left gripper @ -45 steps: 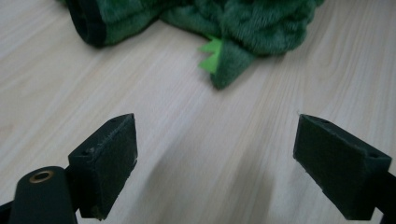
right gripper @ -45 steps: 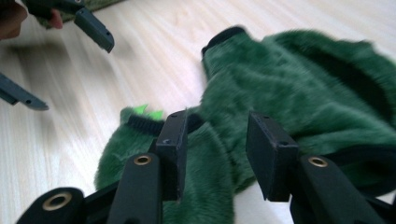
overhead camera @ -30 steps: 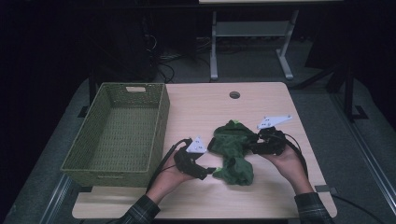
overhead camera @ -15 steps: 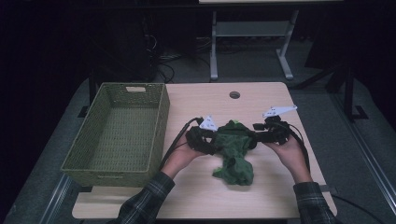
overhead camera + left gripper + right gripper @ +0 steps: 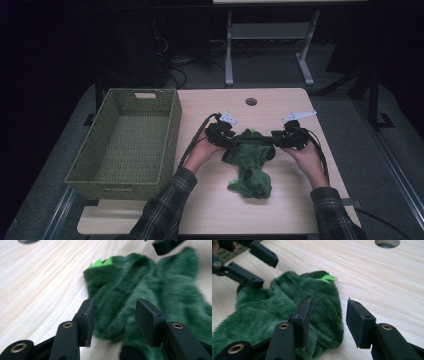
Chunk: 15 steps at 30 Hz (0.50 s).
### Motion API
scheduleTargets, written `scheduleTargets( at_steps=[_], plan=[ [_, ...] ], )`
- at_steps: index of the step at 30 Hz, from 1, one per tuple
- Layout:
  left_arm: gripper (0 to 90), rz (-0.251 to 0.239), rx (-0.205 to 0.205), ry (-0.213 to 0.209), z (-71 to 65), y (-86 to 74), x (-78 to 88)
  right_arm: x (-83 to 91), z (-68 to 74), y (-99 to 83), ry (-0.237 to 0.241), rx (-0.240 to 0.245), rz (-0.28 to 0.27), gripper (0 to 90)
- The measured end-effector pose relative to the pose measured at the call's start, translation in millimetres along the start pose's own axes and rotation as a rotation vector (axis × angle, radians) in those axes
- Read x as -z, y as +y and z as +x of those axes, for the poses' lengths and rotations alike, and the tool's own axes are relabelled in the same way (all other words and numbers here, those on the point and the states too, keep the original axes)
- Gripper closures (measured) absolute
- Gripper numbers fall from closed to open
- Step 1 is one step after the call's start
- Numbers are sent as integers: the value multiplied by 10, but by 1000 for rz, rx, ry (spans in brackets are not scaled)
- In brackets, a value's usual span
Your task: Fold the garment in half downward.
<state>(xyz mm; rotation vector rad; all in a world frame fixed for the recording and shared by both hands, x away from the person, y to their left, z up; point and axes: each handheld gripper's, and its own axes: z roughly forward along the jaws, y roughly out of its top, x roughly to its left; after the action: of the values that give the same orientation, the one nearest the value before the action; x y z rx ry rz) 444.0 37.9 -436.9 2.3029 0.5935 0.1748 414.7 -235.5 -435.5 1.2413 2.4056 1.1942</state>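
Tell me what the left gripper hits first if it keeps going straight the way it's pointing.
The green cloth: its near fold already lies between the left gripper jaws, which have just been closing but aren't yet pressing it. Farther along that line sits the right gripper, though depth is hard to judge.

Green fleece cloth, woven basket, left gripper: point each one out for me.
green fleece cloth (image 5: 252, 165), high view, on its bunched middle.
woven basket (image 5: 172, 131), high view, on its right wall.
left gripper (image 5: 113, 320), left gripper view, midway between its fingertips, over the fleece edge.
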Motion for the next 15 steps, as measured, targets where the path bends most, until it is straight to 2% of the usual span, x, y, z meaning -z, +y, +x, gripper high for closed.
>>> scheduleTargets(
  at_steps=[2, 4, 7, 10, 13, 14, 15],
  plan=[
    [505, 16, 1, 10, 60, -4, -76, -71, -20, -12, -10, 2, 16, 559],
    [511, 7, 24, 0, 117, -20, -135, -145, -42, -31, -10, -1, 31, 579],
    [536, 10, 35, -9, 163, -42, -194, -248, -67, -65, -10, 2, 65, 593],
    [566, 25, 3, -17, 182, -48, -227, -325, -86, -95, -16, 12, 77, 635],
    [701, 32, -16, -23, 180, -47, -269, -359, -104, -107, -17, 10, 74, 739],
    [789, 35, -20, -24, 174, -48, -281, -360, -101, -105, -19, 18, 74, 811],
    [821, 40, -21, -20, 168, -47, -289, -353, -93, -102, -22, 23, 76, 835]
  ],
)
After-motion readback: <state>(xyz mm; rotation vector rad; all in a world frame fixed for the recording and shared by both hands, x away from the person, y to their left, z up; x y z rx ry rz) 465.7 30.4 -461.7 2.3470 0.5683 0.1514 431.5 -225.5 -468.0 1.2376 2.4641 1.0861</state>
